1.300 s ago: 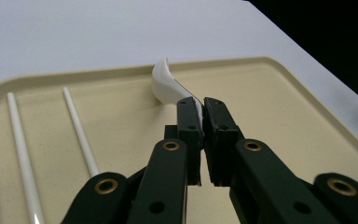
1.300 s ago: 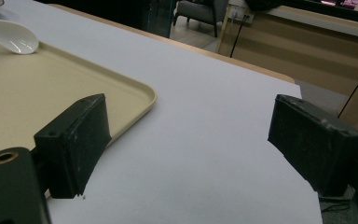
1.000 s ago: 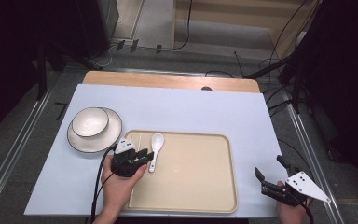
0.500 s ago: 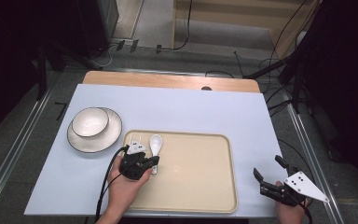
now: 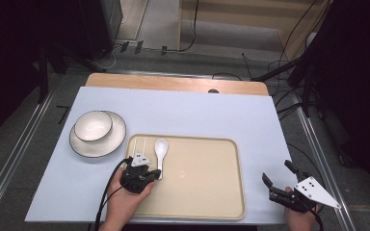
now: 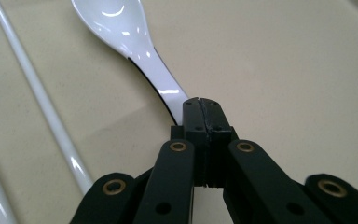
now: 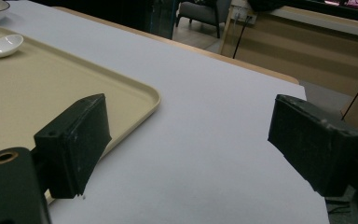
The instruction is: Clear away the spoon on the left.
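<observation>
A white ceramic spoon (image 5: 161,150) lies on the beige tray (image 5: 202,192), bowl end away from me, and it looks glossy in the left gripper view (image 6: 135,42). My left gripper (image 5: 155,175) has closed its jaws right at the handle's near end. In its own view (image 6: 203,108) the black pads meet with no gap, and the handle's tip is hidden behind them, so I cannot tell whether it is pinched. My right gripper (image 5: 280,176) rests off the tray's right edge, jaws wide open (image 7: 186,126) over bare tabletop.
Two white chopsticks (image 5: 140,145) lie on the tray just left of the spoon, seen close as rods (image 6: 42,107). A white bowl (image 5: 93,125) sits on a dark-rimmed plate (image 5: 117,140) at the left. The light blue table (image 5: 197,115) stretches beyond.
The left gripper's jaws have closed at the spoon's handle end, and the hand shifted slightly along the tray's left part. The right gripper has stayed put.
</observation>
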